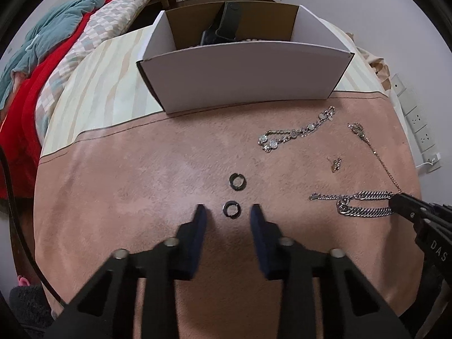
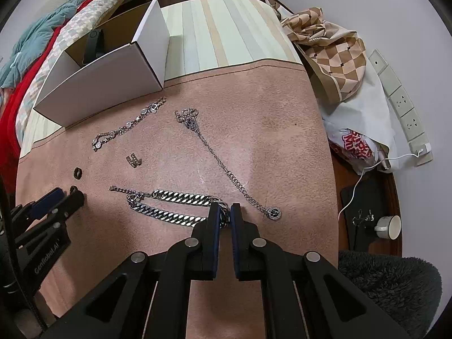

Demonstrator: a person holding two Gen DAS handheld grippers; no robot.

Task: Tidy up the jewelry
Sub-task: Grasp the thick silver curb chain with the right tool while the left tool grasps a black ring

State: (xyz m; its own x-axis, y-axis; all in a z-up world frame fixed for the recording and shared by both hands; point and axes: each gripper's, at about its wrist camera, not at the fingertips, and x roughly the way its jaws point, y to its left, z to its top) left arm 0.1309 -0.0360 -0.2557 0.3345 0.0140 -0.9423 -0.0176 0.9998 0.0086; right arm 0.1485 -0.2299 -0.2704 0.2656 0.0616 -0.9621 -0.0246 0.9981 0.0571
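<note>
A pink suede-like table cover was spread over the surface, with a cream striped cloth beyond it. An open white cardboard box with a brown inside was set at the seam of the two, some dark items lying in it. In front of the box the jewelry was laid out on the pink cover. The heavy silver curb-link chain was doubled on itself, and its bend was clamped between the pads of the right gripper. A thin silver chain with a round pendant and a silver bracelet of round discs were spread nearer the box, a small silver earring beside them. Two small dark metal rings were placed well left of the chains: the farther ring lay free, and the nearer ring was flanked by the left gripper, whose pads stood apart and clear of it.
</note>
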